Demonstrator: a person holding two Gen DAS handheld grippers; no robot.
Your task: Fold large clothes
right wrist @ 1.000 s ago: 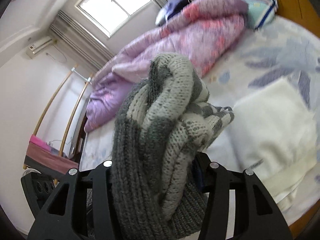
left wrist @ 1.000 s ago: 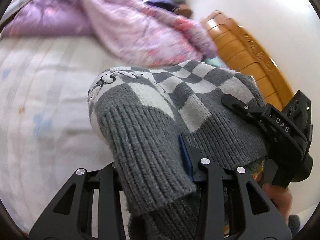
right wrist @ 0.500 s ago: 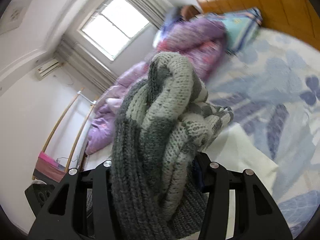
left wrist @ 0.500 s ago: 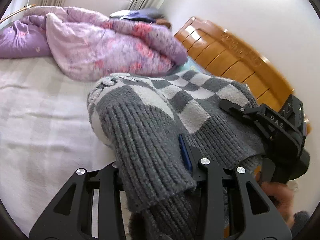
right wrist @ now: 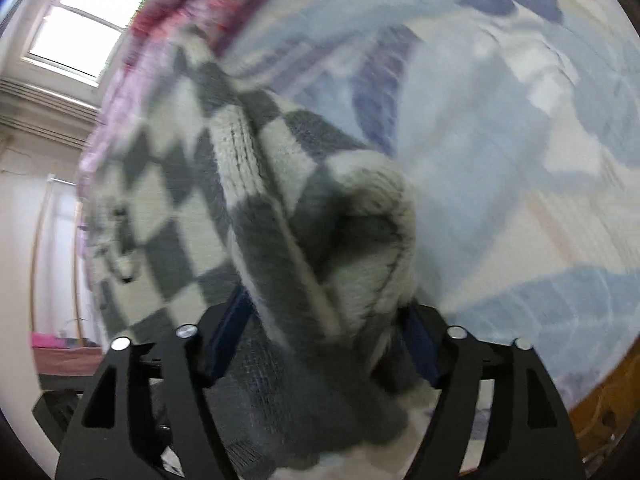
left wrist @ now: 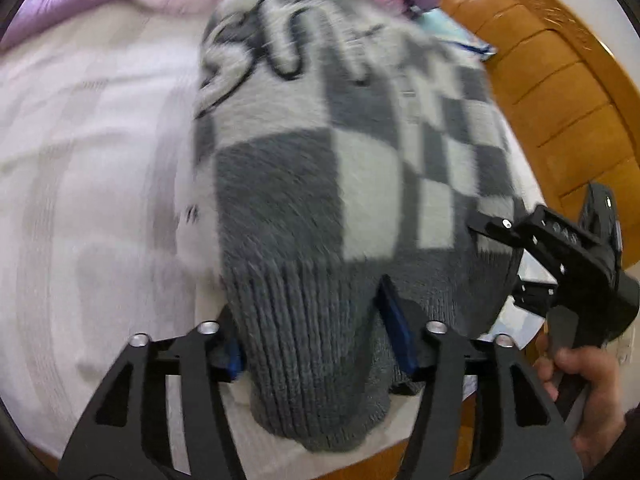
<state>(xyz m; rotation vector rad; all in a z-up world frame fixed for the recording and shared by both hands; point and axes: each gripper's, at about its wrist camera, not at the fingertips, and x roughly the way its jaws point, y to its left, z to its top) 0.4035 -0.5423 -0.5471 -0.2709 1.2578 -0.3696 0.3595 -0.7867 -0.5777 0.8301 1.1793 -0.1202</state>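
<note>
Gripping the soft, bulky grey-and-white checkered knit sweater (left wrist: 320, 184) by its ribbed hem, left hand-held gripper (left wrist: 316, 340) and right hand-held gripper (right wrist: 320, 332) both clamp thick folds; likely stretchy.

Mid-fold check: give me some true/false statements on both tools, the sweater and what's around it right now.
1. The left tool is shut on the sweater. True.
2. The right tool is open and holds nothing. False: it grips the sweater too.
3. The sweater is plain red. False: grey and white checks.
4. A wooden headboard stands beyond the sweater. True.
5. A purple quilt lies on the bed. True.
</note>
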